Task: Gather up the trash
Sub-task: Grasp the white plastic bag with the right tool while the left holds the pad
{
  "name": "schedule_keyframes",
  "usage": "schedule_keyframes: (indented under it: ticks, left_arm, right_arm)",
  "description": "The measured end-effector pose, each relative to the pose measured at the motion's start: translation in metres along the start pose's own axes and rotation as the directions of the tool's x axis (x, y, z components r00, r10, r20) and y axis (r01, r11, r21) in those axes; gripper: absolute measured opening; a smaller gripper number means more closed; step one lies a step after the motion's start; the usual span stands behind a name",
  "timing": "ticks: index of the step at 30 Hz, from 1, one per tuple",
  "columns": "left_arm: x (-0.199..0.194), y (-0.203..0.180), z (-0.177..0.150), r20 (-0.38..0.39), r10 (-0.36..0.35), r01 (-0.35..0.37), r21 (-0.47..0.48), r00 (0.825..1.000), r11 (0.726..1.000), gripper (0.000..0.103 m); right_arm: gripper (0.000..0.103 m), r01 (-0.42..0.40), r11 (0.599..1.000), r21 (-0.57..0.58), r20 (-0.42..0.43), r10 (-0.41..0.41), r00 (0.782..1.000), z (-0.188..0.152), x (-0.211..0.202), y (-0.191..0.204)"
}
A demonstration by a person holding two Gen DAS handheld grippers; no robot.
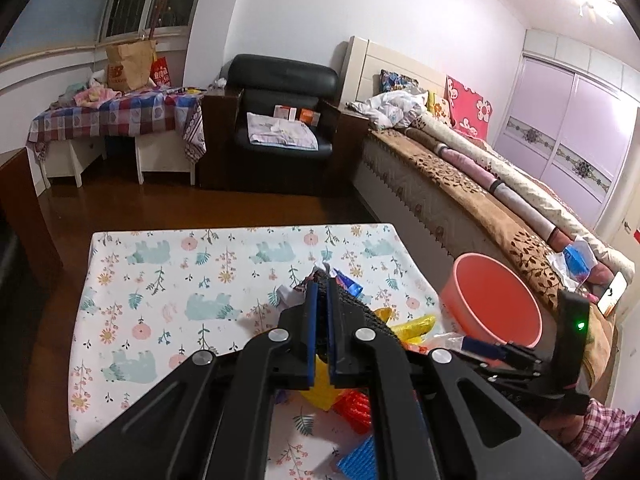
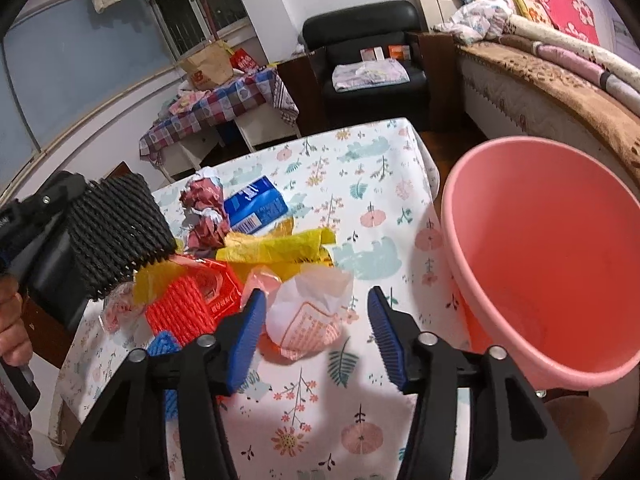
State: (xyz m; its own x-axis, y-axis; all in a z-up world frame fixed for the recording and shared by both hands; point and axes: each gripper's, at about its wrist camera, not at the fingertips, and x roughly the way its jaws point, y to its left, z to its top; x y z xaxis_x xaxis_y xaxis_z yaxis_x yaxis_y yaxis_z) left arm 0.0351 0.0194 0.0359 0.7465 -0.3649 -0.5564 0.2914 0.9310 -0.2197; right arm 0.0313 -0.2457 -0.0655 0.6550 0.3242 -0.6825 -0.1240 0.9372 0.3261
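Left tool [image 1: 320, 300] is clamped on light, springy black foam net [image 2: 116, 232]. Right tool [image 2: 316, 320], wide open, straddles a crumpled white wrapper [image 2: 308, 316] on the counter [image 2: 360, 184]; pinch its bulk.

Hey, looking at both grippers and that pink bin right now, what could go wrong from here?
1. The left gripper is shut on the black foam net sleeve; carried low toward the pink plastic bin, the floppy sleeve might sweep the yellow plastic bag off the floral tablecloth.
2. The right gripper is open around the crumpled white and red paper wrapper; closing could also catch the clear film beside it.
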Motion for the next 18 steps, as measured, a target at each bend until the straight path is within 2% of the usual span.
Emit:
schedule_keyframes:
  ticks: [1,6,9,18]
  left_arm:
    - [-0.002,-0.001,0.001,0.005,0.0,0.0,0.001,1.0,1.0,0.003]
    - [-0.008,-0.007,0.003,0.019,0.005,-0.005,0.016,1.0,1.0,0.003]
    - [-0.011,-0.01,0.005,0.025,0.007,-0.008,0.018,1.0,1.0,0.003]
    - [-0.022,-0.024,0.012,0.058,-0.002,0.0,0.038,0.998,0.999,0.003]
  right_arm:
    - [0.046,-0.003,1.0,0.005,-0.003,0.003,1.0,-0.001,0.001,0.0]
    - [0.02,-0.048,0.998,0.033,-0.032,0.049,0.998,-0.004,0.003,-0.003]
    - [0.011,-0.068,0.997,0.034,-0.021,0.068,0.997,-0.004,-0.002,-0.002]
    - [0.009,-0.079,0.996,0.033,0.043,0.077,0.996,-0.001,-0.034,-0.005]
